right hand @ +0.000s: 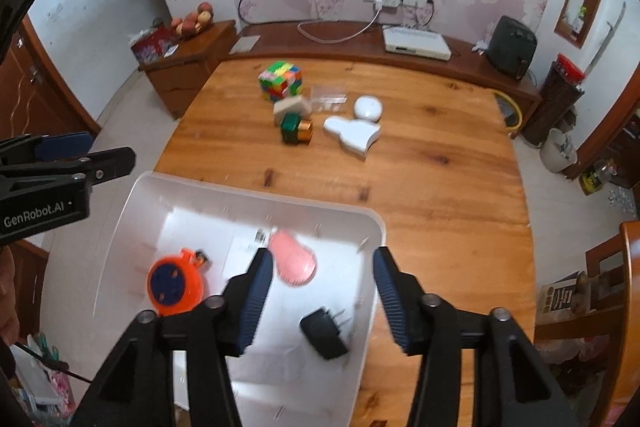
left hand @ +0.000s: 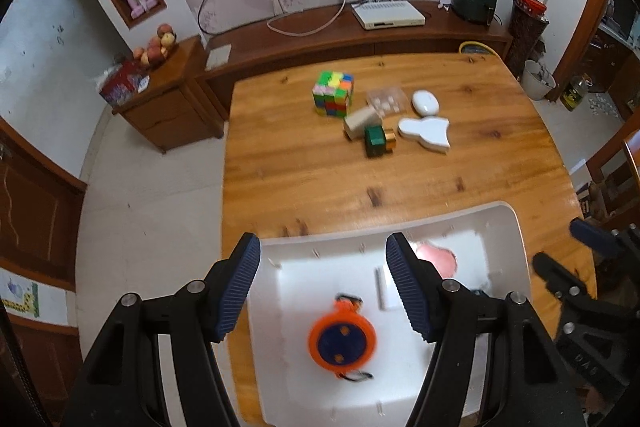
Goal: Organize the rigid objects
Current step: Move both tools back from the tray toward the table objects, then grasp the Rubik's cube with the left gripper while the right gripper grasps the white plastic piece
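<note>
Both grippers, left (left hand: pixel 323 283) and right (right hand: pixel 322 291), hang spread wide and empty over the white bin (right hand: pixel 372 223), which holds an orange reel (right hand: pixel 176 281), pink mouse (right hand: pixel 292 261) and black charger (right hand: pixel 324 333). Toward 12 o'clock on the wooden table (right hand: pixel 440 187) sits a puzzle cube (right hand: pixel 280 80).

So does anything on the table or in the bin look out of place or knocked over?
Nothing looks spilled or damaged. The green block lies tipped against a brass-coloured cylinder, in the loose cluster beyond the white bin.

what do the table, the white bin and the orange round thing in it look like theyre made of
Table: wood with a glossy varnish, going by the grain, knots and sheen. White bin: probably matte plastic, with thin, smooth, rounded walls. Orange round thing: likely moulded plastic, bright and uniform in colour, though blurred.
</note>
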{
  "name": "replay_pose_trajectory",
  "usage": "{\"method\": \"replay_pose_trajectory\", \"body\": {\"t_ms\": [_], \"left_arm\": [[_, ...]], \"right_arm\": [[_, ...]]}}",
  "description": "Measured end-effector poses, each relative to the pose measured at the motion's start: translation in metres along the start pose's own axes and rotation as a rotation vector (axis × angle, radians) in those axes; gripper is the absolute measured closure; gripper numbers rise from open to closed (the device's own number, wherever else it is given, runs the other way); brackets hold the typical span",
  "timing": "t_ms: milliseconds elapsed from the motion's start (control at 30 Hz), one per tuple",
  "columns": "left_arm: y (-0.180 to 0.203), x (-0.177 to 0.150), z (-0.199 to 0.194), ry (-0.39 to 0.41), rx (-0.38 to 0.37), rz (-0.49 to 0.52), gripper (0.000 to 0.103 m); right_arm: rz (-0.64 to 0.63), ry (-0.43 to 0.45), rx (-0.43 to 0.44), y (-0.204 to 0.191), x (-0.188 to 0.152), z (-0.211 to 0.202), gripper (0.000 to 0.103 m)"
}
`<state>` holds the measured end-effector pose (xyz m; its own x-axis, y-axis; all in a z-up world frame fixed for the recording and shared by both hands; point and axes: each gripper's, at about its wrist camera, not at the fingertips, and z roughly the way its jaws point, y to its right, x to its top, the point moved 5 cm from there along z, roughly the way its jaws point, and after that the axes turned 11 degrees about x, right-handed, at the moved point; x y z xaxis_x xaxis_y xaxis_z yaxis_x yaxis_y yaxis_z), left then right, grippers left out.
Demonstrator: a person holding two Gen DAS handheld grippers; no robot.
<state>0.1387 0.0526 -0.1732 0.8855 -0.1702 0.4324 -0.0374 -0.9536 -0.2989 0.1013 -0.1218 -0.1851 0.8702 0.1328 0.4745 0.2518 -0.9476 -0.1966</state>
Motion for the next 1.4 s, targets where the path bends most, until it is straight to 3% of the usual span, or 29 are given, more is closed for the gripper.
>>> {"method": "replay_pose_trajectory", "body": {"t_ms": [367,533,767,867,933,1000,1233,1400], "left_arm": [[-0.018,0.072,0.025,0.013,-0.01,0.03,0.034],[-0.02,0.11,0.052,-0.001,-0.016,0.047,0.034],[-0.003,0.148,0.108,-0.056,-0.062,0.086,0.033],[0.011,0.156,0.131,-0.079,-0.084,0.122,0.032],[0.02,0.161,0.15,-0.095,-0.092,0.14,0.013],[0.028,0.165,0.168,-0.116,-0.095,0.153,0.008],[0.048,0.173,0.215,-0.162,-0.097,0.176,0.007],[0.061,0.176,0.237,-0.184,-0.095,0.197,0.007]], "right_arm": [[-0.037,0.032,-0.06,0.022,0.053,0.01,0.046],[-0.109,0.036,-0.036,0.029,0.081,0.028,0.039],[-0.213,-0.01,0.029,0.042,0.111,0.074,0.038],[-0.259,-0.033,0.047,0.049,0.118,0.099,0.037],[-0.288,-0.053,0.04,0.057,0.121,0.118,0.037],[-0.303,-0.075,0.047,0.064,0.122,0.134,0.037],[-0.389,-0.143,0.075,0.08,0.12,0.19,0.037],[-0.46,-0.166,0.11,0.078,0.12,0.208,0.037]]}}
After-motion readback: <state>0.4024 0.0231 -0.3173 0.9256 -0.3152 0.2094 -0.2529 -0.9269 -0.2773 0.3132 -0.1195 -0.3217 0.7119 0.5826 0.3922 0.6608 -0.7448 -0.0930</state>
